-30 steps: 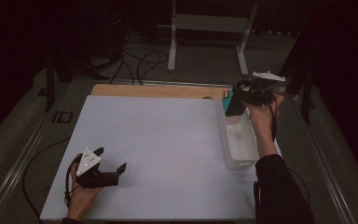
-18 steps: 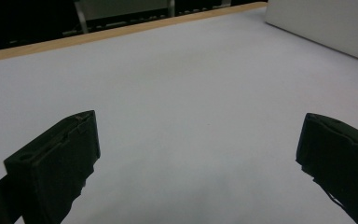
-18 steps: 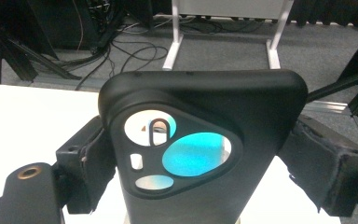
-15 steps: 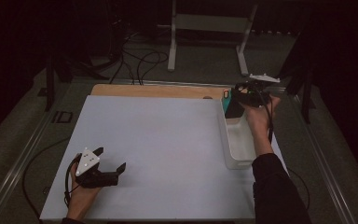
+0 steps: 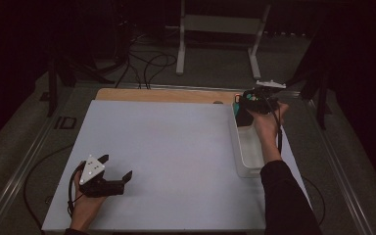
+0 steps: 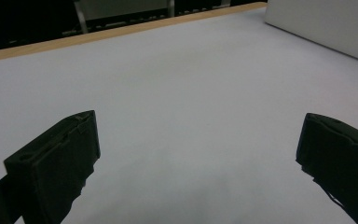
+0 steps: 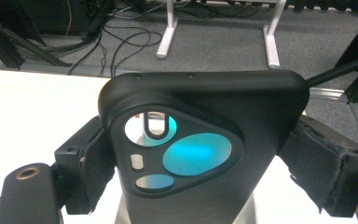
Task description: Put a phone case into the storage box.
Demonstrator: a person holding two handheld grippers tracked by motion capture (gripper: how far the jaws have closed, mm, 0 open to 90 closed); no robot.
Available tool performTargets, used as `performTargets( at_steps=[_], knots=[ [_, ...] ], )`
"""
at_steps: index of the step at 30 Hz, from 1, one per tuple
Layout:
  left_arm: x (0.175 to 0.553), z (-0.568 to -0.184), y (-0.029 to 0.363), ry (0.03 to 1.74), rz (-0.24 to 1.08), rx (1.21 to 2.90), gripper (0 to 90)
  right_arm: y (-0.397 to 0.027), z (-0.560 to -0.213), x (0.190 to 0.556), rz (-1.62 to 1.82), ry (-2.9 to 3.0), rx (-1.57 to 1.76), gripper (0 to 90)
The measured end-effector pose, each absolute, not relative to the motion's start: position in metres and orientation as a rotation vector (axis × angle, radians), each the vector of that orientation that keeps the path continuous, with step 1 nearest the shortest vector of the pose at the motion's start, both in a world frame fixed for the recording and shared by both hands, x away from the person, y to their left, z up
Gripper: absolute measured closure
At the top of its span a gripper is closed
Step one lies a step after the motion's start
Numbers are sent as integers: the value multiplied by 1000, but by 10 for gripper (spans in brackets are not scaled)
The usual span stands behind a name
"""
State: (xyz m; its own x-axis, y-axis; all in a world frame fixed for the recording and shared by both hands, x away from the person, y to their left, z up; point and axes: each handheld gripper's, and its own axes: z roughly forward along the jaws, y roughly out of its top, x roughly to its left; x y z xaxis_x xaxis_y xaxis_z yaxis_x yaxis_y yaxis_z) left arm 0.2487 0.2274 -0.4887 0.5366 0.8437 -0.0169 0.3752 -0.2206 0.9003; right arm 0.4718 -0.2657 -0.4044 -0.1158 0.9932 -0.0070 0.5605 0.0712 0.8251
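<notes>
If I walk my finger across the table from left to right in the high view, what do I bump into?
Left gripper → bare white table → white bin → right gripper shut on the black phone case.

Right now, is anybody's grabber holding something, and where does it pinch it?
The right gripper pinches a black phone case by its two side edges, above the white bin. The left gripper holds nothing.

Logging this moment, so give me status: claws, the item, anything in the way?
Right claw shut on black device, held above the white bin's far end. Left claw open, low over the table. Nothing obstructing.
</notes>
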Motion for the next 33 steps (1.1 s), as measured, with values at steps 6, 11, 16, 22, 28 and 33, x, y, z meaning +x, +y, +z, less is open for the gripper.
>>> performTargets(
  at_steps=[6,11,16,22,28,33],
  knots=[
    [249,-489,228,1009,610,1812,0,-265,-413,476,864,1752,1566,144],
    [249,-489,228,1010,609,1812,0,-264,-420,478,858,1750,1589,142],
    [249,-489,228,1009,610,1813,0,-262,-426,481,842,1759,1591,141],
    [249,-489,227,1007,609,1819,0,-257,-430,484,844,1752,1586,140],
    [248,-489,227,1009,609,1816,0,-255,-433,488,852,1751,1577,136],
    [248,-489,227,1007,608,1816,0,-255,-434,490,857,1755,1576,133]
  ],
)
